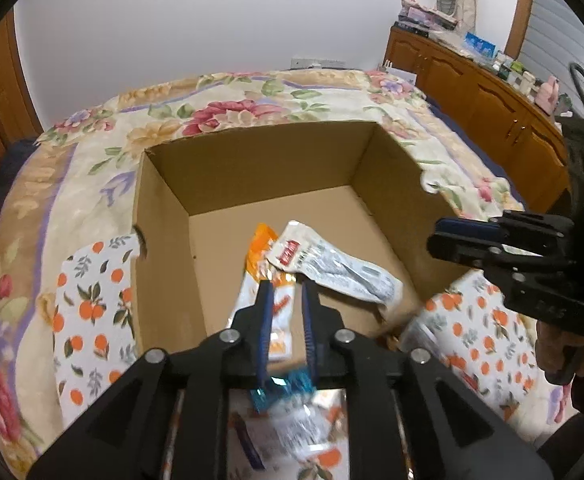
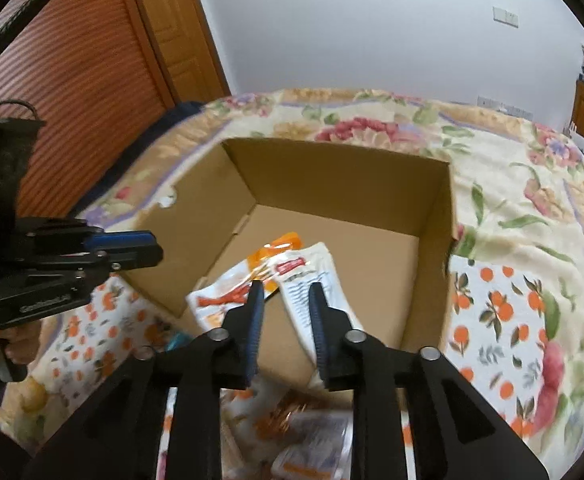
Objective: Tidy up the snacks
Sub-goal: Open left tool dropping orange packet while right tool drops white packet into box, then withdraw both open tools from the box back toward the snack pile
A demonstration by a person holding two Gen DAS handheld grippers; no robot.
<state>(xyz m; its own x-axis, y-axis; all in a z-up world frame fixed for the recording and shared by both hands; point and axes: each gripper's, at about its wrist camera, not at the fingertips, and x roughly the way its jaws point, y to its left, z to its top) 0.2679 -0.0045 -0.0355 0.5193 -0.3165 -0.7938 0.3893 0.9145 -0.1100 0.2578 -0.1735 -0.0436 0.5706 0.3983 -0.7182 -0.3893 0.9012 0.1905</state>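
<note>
Brown corrugated cardboard box (image 1: 251, 160), matt and plain inside. Glossy plastic-film orange snack packet (image 1: 261, 246) and white snack packet (image 1: 332, 264) on its floor, crinkled and catching light. Soft floral cloth bedspread (image 1: 219, 108), matt; smoother orange-print cloth (image 1: 91, 312) over it. Matt black plastic left gripper (image 1: 285, 286) and right gripper (image 2: 283, 292), with ribbed blue pads (image 2: 253, 320) and shiny metal pivot pins (image 2: 217, 335). Varnished, slightly glossy wooden cabinet (image 1: 492, 108) and slatted wooden door (image 2: 71, 80).
</note>
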